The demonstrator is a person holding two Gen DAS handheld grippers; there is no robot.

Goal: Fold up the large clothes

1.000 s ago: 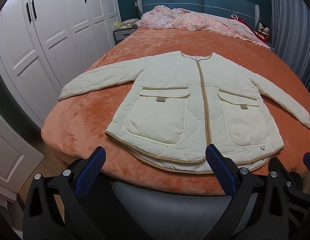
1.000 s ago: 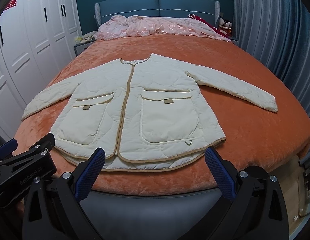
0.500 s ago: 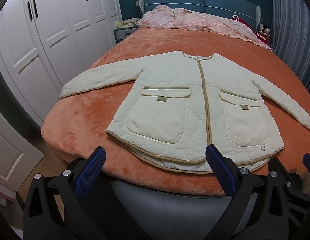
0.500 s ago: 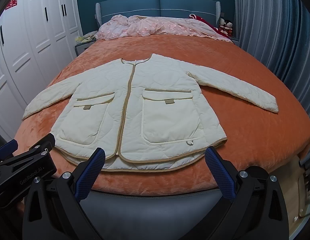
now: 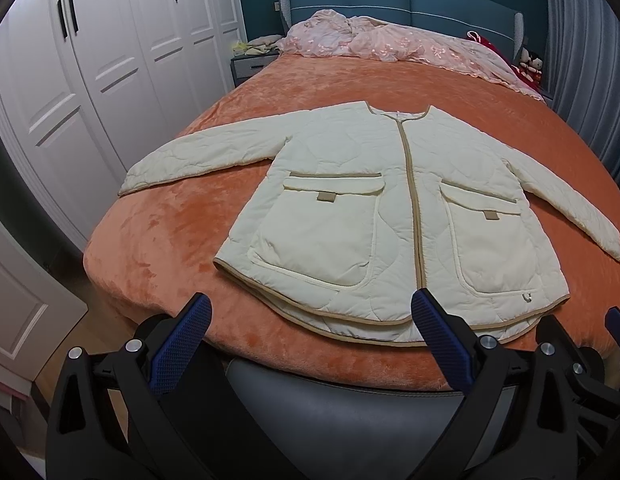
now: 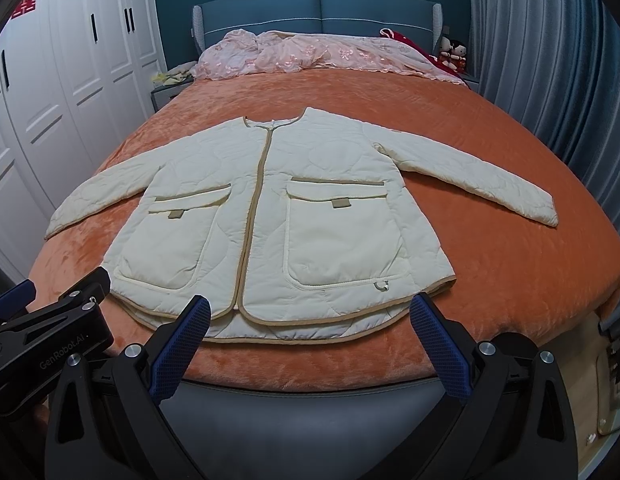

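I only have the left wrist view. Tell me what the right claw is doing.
Observer: The right claw is open and empty, just short of the jacket hem.
Operator: Report on the curtain-side cuff.
Observer: The cuff lies flat, with bare blanket beyond it out to the bed's edge.
Operator: Read me the marking on my claw.
Observer: On the side of the left claw, the label reads GenRobot.AI.

left gripper (image 5: 310,336): jaws wide apart, empty | right gripper (image 6: 310,336): same (side by side, level)
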